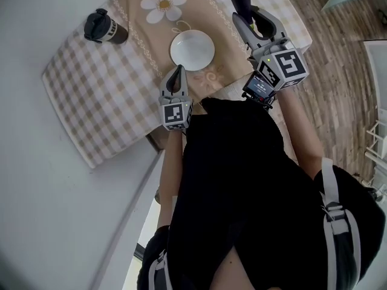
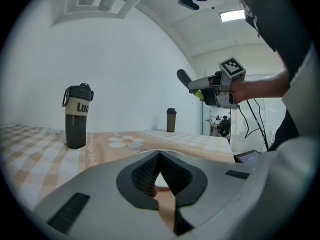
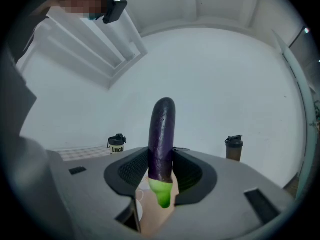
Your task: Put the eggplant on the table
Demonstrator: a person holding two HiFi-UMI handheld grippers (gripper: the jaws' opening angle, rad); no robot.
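closest in, the person's black top (image 1: 242,180) fills the lower part of the head view. just ahead of it the grey left gripper (image 1: 176,76) hangs over the near edge of the table (image 1: 103,95), which is covered in a beige and white checked cloth. its jaws are pressed together with nothing between them. to its right, the grey right gripper (image 1: 253,18) is clamped on the long dark purple eggplant (image 3: 163,129). the eggplant stands upright between the pads, green stem end down, held in the air above the table's right part and clear of the cloth. just past the left gripper sits a round white bowl (image 1: 192,49). farther left stands a dark bottle with a pale band (image 1: 104,28), and beyond the bowl lies a white daisy print (image 1: 163,5) on the cloth.
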